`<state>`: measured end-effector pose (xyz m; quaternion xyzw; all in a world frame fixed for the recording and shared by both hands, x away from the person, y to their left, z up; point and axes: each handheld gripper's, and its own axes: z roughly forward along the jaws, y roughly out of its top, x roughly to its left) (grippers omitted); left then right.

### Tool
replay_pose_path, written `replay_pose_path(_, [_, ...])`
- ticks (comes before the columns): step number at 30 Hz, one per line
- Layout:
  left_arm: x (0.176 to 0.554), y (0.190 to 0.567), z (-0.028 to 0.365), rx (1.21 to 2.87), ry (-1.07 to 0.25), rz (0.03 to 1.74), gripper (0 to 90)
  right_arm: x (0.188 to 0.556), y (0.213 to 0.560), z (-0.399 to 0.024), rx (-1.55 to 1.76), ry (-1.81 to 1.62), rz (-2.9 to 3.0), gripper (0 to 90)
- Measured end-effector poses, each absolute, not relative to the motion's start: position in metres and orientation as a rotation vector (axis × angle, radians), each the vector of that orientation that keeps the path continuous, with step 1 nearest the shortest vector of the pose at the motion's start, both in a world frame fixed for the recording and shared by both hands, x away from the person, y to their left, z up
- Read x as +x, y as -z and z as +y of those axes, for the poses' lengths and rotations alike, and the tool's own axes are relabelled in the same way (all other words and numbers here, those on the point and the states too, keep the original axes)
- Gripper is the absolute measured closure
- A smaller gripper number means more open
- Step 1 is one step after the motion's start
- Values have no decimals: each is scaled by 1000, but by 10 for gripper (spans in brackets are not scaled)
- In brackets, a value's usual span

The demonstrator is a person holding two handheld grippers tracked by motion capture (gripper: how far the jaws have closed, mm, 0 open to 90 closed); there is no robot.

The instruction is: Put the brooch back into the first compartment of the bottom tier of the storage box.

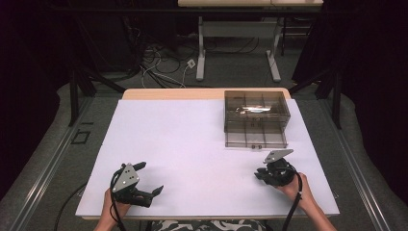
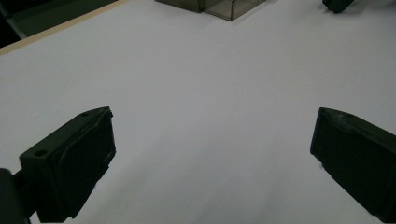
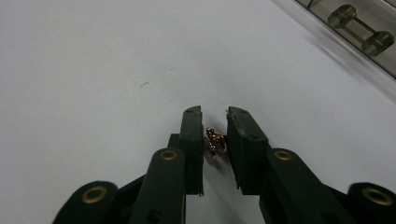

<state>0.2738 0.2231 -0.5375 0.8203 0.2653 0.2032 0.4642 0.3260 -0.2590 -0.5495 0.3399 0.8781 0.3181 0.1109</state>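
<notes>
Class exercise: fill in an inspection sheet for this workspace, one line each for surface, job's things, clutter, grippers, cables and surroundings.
Surface: white table top, bare in the middle.
Job's things: small gold trinket between the right gripper's jaws; smoky clear drawer box at the far right.
Clutter: nothing seen.
Grippers: left gripper open, holding nothing; right gripper nearly closed around the trinket, contact unclear.
Cables: one trails from each gripper; more on the floor beyond.
Surroundings: dark curtains, another table behind.
</notes>
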Motion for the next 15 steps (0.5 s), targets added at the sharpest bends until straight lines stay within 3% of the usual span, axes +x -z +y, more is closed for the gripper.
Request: replay_pose_path(15, [274, 537, 223, 2019, -496, 651, 0, 325, 547, -260, 1003, -953, 2586, 798])
